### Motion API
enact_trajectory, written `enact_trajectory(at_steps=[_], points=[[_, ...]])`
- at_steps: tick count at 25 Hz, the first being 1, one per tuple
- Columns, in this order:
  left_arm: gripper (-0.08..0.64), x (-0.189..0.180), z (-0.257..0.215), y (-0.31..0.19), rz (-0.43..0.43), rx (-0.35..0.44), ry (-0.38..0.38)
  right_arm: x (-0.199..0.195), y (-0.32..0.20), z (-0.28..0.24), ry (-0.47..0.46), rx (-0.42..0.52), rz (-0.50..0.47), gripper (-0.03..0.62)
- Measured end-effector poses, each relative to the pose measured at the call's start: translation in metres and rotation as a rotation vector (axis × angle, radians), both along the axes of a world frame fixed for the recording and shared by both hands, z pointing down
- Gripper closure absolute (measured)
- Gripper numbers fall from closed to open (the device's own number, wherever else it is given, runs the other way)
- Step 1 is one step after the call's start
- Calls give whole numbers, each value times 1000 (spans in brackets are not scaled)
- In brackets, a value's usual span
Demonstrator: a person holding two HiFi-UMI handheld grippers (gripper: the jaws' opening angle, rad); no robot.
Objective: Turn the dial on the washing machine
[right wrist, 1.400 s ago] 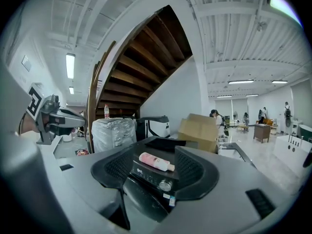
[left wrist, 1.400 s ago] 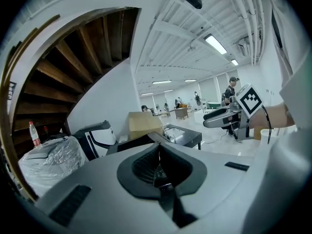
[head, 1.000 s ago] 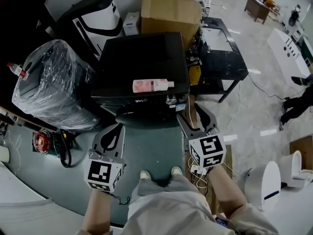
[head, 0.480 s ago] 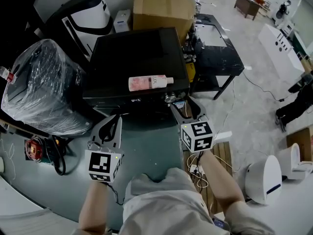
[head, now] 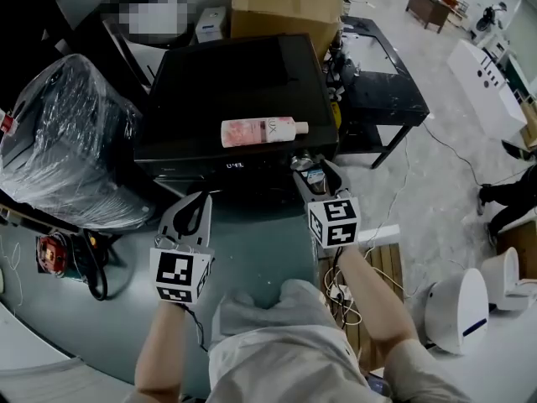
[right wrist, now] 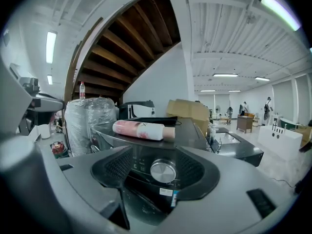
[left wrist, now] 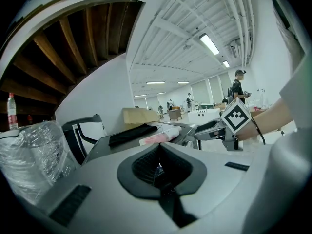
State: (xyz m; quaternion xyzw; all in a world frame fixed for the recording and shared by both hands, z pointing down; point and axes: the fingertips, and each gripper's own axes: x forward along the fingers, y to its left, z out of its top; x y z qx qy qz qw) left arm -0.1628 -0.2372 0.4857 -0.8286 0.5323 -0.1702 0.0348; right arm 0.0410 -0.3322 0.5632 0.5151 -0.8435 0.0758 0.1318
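The black washing machine (head: 239,82) stands in front of me with a pink bottle (head: 262,131) lying on its top. Its silver dial (right wrist: 163,170) sits at the right end of the front panel (right wrist: 139,162). My right gripper (head: 312,171) is open, its jaws reaching to either side of the dial (head: 300,163) without closing on it. In the right gripper view the dial sits centred in the gap between the jaws. My left gripper (head: 200,200) hangs shut and empty in front of the machine's left half, lower down and away from the panel.
A plastic-wrapped appliance (head: 71,141) stands to the left, a cardboard box (head: 285,2) behind the machine, a black table (head: 382,82) to the right. Cables and a power strip (head: 340,292) lie on the floor by my right arm. A white unit (head: 457,309) is at the lower right.
My right gripper has moved forward and up until its jaws frame the dial. The left gripper has hardly moved.
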Motion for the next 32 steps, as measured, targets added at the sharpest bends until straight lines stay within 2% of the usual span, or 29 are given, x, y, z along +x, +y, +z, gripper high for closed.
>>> enact_trajectory(at_steps=[6,12,22,24,28,32], points=[[538,-7,29,-11,-7,-11,13,0,-21,34,50,13,14,310],[538,-18,46,-24,-18,4,-3,-2,-38,63,56,-22,16,301],[538,-29,68,-37,-37,-23,-11,0,-54,79,71,-34,78,311],[538,-30,69,-36,-36,-29,-7,1,-55,80,16,-59,95,311],[538,-34,71,-35,-40,-45,15,5,-55,80,-199,-140,142,311],[538,-35,70,-36,-36,-47,21,13,-55,86,-489,-245,210,311]])
